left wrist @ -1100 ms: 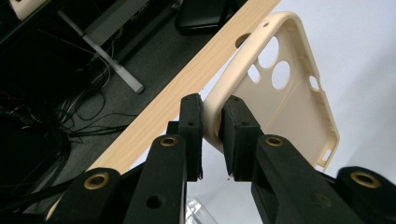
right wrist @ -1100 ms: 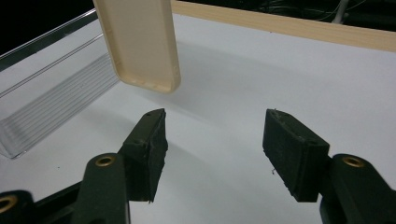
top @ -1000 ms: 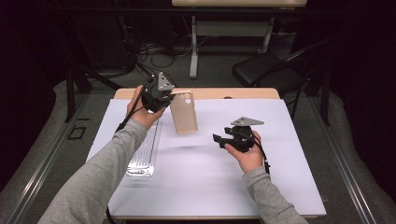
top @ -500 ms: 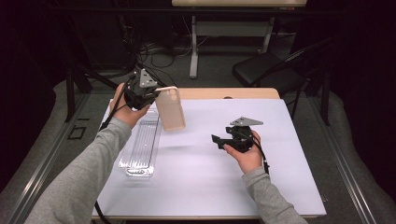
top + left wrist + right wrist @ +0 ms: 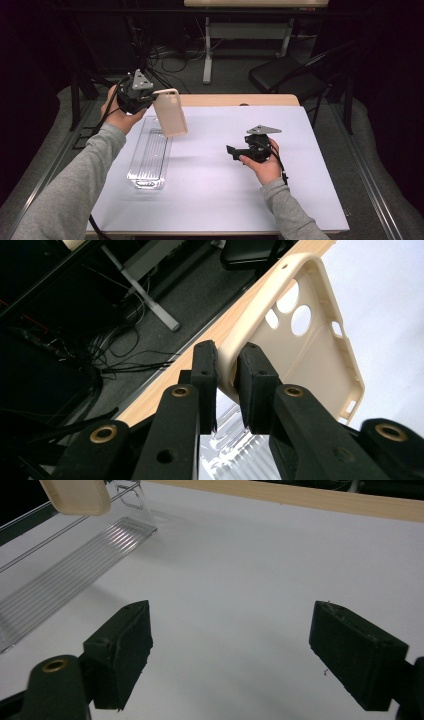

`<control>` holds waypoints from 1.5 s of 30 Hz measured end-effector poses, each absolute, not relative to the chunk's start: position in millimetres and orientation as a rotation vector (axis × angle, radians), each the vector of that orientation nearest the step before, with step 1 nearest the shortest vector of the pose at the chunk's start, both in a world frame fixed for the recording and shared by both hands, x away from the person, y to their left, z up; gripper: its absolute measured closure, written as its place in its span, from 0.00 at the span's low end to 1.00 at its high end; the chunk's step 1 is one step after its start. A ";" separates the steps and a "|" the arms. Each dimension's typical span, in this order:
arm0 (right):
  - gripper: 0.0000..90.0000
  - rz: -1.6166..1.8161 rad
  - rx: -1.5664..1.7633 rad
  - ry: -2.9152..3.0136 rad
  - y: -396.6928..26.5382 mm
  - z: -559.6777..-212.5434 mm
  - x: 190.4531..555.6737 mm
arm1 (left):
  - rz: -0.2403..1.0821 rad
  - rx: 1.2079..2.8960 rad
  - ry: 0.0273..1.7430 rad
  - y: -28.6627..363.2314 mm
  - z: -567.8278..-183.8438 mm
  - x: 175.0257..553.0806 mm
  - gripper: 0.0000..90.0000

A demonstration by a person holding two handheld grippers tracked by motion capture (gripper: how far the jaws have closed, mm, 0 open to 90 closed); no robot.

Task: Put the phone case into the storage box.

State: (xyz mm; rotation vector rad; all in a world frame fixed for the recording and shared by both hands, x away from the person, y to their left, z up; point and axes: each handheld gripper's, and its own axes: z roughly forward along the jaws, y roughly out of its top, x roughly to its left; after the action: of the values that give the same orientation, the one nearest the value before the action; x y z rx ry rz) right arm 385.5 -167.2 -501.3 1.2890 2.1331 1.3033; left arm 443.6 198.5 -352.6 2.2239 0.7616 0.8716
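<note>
I am resting my right gripper (image 5: 235, 151) low over the white table sheet (image 5: 210, 190), its jaws just opening wide with nothing between; farther off, my left gripper (image 5: 148, 98) is pinching the beige rubbery phone case (image 5: 170, 112) by its rim (airborne) above the clear ribbed plastic tray (image 5: 149, 155).

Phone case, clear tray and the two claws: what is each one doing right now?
Phone case: off the table, tilted, pinched by its edge.
Left claw: shut on the phone case.
Clear tray: flat on the table, nothing visible inside.
Right claw: open, has just been opening, nothing between its jaws.
</note>
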 end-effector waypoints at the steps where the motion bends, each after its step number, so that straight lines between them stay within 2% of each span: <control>1: 0.18 1.298 1.291 2.133 -167.3 -501.1 385.4 | 0.866 2.224 0.762 200.7 -351.9 444.4 0.88; 30: 0.16 1.272 1.303 2.079 -176.5 -498.7 380.0 | 0.903 2.321 0.566 234.9 -347.1 466.2 0.88; 45: 0.16 1.274 1.303 2.064 -178.8 -502.3 379.5 | 0.957 2.336 0.561 244.7 -355.9 477.8 0.88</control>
State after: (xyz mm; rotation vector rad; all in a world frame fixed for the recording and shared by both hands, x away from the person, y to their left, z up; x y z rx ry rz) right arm 379.5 -178.8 -502.3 1.3029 2.0635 1.2744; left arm 477.8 244.7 -355.9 2.3357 0.5614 0.9567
